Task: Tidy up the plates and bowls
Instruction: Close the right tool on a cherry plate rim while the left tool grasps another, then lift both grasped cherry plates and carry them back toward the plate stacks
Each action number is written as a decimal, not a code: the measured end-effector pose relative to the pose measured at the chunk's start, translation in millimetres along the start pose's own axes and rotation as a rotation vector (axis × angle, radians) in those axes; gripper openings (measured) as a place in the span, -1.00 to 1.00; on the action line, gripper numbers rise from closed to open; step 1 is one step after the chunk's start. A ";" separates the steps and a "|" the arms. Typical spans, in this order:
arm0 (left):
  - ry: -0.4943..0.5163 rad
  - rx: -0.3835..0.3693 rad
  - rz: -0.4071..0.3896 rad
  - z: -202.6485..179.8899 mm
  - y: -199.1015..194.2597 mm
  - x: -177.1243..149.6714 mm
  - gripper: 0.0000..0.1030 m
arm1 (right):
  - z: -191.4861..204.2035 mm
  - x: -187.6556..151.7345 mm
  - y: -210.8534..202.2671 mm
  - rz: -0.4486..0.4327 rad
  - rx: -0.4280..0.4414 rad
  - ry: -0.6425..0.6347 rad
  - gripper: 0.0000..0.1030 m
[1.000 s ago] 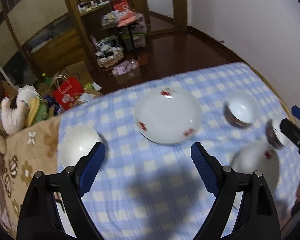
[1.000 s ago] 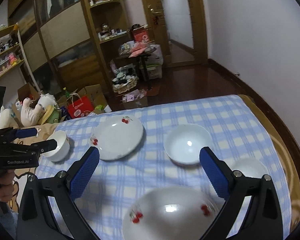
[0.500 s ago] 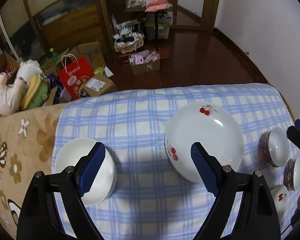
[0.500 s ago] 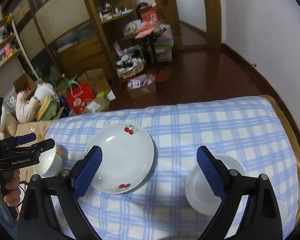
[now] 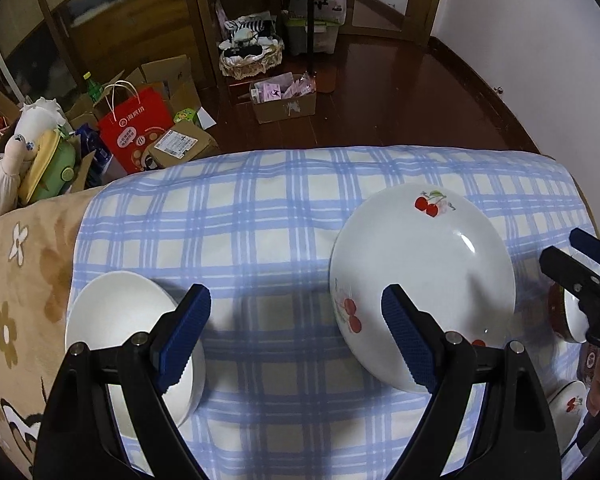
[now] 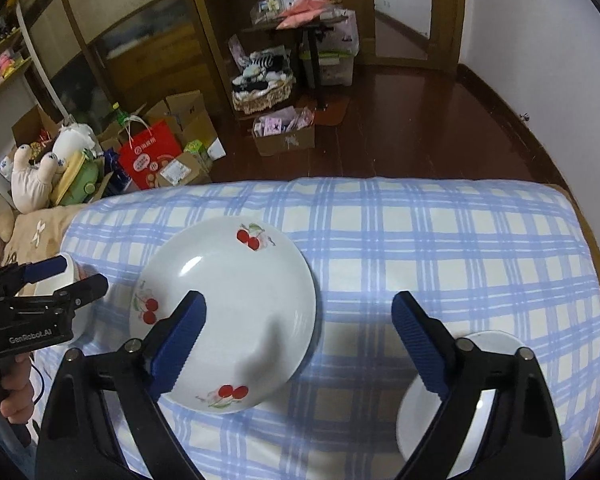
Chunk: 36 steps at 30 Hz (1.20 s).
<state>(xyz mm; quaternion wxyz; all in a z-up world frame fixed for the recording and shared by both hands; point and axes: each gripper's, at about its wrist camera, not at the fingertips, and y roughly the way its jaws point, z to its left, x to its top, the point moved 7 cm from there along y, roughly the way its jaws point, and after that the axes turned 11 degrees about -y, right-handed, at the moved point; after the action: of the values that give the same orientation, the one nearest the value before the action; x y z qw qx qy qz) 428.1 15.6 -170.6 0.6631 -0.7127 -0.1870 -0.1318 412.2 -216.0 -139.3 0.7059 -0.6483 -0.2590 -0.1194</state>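
A white plate with red cherries (image 5: 424, 276) lies on the blue checked cloth (image 5: 260, 220); it also shows in the right wrist view (image 6: 236, 304). My left gripper (image 5: 296, 336) is open above the cloth, between a plain white bowl (image 5: 112, 328) at its left finger and the cherry plate at its right finger. My right gripper (image 6: 300, 344) is open, its left finger over the cherry plate and its right finger over another white bowl (image 6: 480, 396). A dark-rimmed small bowl (image 5: 568, 316) and a small cherry bowl (image 5: 566, 404) sit at the far right.
The right gripper shows in the left wrist view (image 5: 580, 276), the left one in the right wrist view (image 6: 44, 292). A beige flowered blanket (image 5: 16, 272) lies left of the cloth. Beyond the table's far edge are boxes, a red bag (image 5: 134, 128) and plush toys on the floor.
Both grippers have come lower and closer to the table, so the cherry plate and the bowls look larger. Both stay open and empty.
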 end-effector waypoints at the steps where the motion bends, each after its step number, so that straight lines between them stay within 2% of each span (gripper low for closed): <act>1: 0.001 0.000 -0.001 -1.1 0.8 -0.2 0.64 | 0.2 -0.3 3.5 0.009 0.002 -0.007 0.72; 2: 0.001 -0.003 -0.001 -2.2 1.6 -1.0 0.58 | 0.5 -1.5 8.1 0.019 0.012 -0.013 0.72; 4: -0.006 -0.012 0.008 -3.6 4.4 -3.0 0.32 | 0.4 -4.4 14.0 0.029 0.032 -0.012 0.68; 6: -0.014 -0.026 0.017 -4.7 7.3 -4.3 0.18 | -0.2 -7.7 21.3 0.054 0.045 -0.012 0.43; 10: -0.051 -0.042 0.046 -3.3 19.7 -8.3 -0.02 | -9.0 -11.6 31.2 0.081 0.094 0.045 0.30; 11: -0.063 -0.043 0.056 -2.4 23.7 -9.5 -0.08 | -11.3 -12.1 32.8 0.084 0.102 0.057 0.21; 13: -0.083 -0.051 0.079 -1.2 31.1 -12.4 -0.12 | -15.6 -14.1 38.4 0.101 0.127 0.093 -0.01; 15: -0.089 -0.046 0.099 -0.6 36.7 -14.6 -0.12 | -17.6 -17.0 46.4 0.124 0.175 0.122 -0.31; 17: -0.090 -0.027 0.121 -1.0 43.6 -17.0 -0.11 | -18.4 -18.2 50.6 0.130 0.167 0.117 -0.38; 19: -0.098 -0.019 0.130 -0.4 48.7 -19.7 -0.12 | -19.1 -19.3 53.4 0.125 0.160 0.101 -0.60; 20: -0.098 -0.012 0.136 -0.3 52.2 -21.4 -0.12 | -19.0 -20.1 54.7 0.129 0.159 0.101 -0.79; 21: -0.096 -0.014 0.140 -0.8 54.9 -22.3 -0.18 | -19.4 -21.5 56.6 0.136 0.157 0.105 -0.85; 24: -0.135 -0.089 0.143 -4.1 57.2 -22.9 -0.57 | -16.0 -21.6 57.3 0.134 0.171 0.090 -0.92; 26: -0.174 -0.106 0.131 -4.0 57.4 -22.9 -0.65 | -13.6 -20.8 57.2 0.137 0.155 0.068 -0.92; 28: -0.152 -0.112 0.114 -9.3 58.2 -24.7 -0.82 | -11.2 -20.0 57.3 0.143 0.143 0.059 -0.92; 30: -0.135 -0.095 0.095 -12.2 58.6 -25.7 -0.82 | -11.5 -20.2 57.8 0.149 0.140 0.067 -0.91; 32: -0.159 -0.101 0.095 -11.4 58.4 -25.5 -0.82 | -12.8 -20.7 59.0 0.156 0.143 0.091 -0.91; 36: -0.213 -0.163 0.117 -7.5 60.3 -29.1 -0.82 | -12.8 -21.9 62.2 0.169 0.124 0.101 -0.91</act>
<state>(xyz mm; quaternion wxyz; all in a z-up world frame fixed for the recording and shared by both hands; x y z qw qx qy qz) 429.1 2.3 -236.7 0.5861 -0.7838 -0.2032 -0.0312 428.0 -224.0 -204.1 0.7643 -0.6162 -0.1743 -0.0757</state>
